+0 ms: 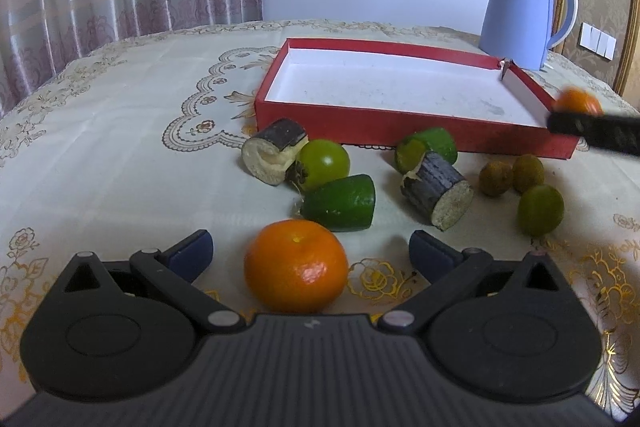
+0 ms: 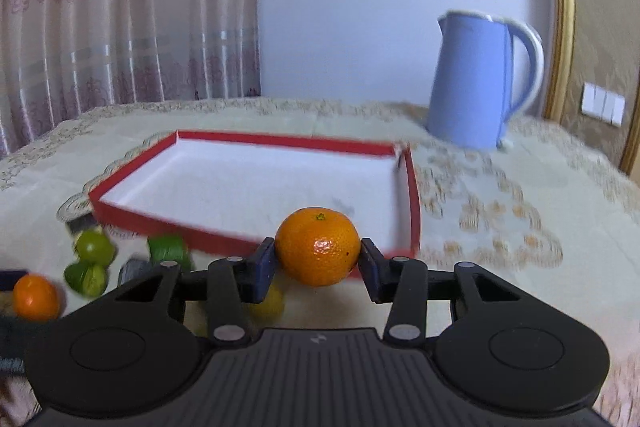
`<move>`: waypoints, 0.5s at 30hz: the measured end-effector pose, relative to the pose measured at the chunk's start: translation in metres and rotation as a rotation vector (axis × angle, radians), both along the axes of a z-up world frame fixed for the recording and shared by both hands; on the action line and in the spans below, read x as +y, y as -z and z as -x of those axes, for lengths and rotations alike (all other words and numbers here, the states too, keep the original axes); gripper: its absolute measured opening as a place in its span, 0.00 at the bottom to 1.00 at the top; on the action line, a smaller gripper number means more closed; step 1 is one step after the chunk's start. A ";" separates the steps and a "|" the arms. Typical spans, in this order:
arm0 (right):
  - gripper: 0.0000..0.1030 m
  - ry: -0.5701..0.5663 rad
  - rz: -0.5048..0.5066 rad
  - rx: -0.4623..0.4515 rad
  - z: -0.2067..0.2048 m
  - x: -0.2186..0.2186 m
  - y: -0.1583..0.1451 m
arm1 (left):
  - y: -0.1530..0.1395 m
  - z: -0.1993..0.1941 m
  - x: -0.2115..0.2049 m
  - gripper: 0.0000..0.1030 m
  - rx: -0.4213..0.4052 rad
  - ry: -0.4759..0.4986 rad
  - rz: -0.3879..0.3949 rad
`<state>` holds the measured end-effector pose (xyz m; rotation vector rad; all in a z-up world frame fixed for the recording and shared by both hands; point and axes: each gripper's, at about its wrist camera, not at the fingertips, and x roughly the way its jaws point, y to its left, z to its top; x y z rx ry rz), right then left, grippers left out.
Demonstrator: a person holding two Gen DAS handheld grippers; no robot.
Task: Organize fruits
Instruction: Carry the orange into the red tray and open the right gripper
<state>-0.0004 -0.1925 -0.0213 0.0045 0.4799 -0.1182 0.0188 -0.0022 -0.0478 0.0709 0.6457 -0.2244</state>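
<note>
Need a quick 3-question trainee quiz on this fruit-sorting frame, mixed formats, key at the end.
1. True or false: the red box already holds fruit.
2. The right gripper grips: A) a lime piece, B) a tangerine, C) the kettle.
3. Fill in: the left gripper is ____ around the tangerine on the cloth.

Key:
1. False; its white floor is bare.
2. B; the held tangerine sits between the pads, in front of the box's near wall.
3. Open; the fingers flank the fruit without touching it.
</note>
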 end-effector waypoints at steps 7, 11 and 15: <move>0.43 0.016 0.022 0.044 -0.065 -0.005 -0.001 | 0.001 0.000 0.001 1.00 -0.004 0.004 0.002; 0.43 0.037 0.009 0.099 -0.098 -0.011 0.012 | 0.001 -0.001 0.002 1.00 -0.003 0.007 0.006; 0.43 0.054 0.002 0.147 -0.116 -0.014 0.026 | 0.001 0.000 0.001 1.00 -0.006 0.008 0.004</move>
